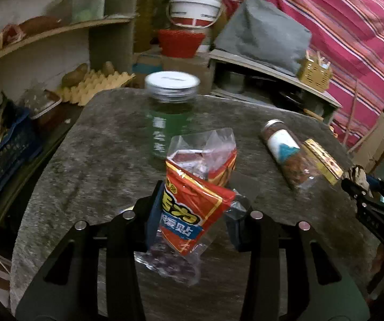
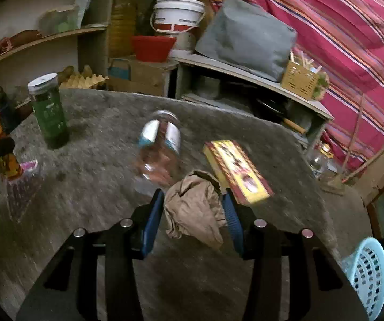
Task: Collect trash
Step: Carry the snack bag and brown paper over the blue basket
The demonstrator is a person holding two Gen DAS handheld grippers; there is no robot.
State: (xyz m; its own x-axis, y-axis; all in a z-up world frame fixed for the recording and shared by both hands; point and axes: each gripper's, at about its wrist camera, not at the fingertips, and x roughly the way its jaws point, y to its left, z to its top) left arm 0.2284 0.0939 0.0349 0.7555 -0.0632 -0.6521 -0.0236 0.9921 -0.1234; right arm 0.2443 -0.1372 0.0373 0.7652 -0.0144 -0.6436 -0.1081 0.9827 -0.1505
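Left wrist view showed the left gripper [image 1: 192, 214] clamped on a crinkly clear plastic wrapper [image 1: 200, 187], red and yellow with a blue band and bold printed characters I could not read, its torn top gaping open above the round, mottled grey stone table [image 1: 84, 160]; the right wrist view showed the right gripper [image 2: 194, 208] pinching a soft, crumpled wad of brown paper [image 2: 194, 208] between its ribbed blue pads [image 2: 230, 214], held just over the same rough tabletop. Behind the wrapper stood an upright green jar [image 1: 169, 112] with a white screw lid, its label too blurred to make out. To the right a clear cylindrical jar [image 1: 285, 152] lay on its side, brownish contents inside, a white and blue label round its middle, and right beside it lay a flat rectangular yellow box [image 1: 323, 160] with red patterned printing, unreadable. Past the table's far edge sat a cardboard egg tray [image 1: 92, 85] on a shelf, a white bucket [image 1: 194, 8] with a red band above a red woven basket [image 1: 181, 42], a grey cloth bundle [image 1: 261, 32] and a small yellow wicker basket [image 1: 315, 72], with pink striped fabric [image 1: 339, 26] hanging behind. A pale blue perforated plastic basket [image 2: 368, 272] sat low beside the table at the right
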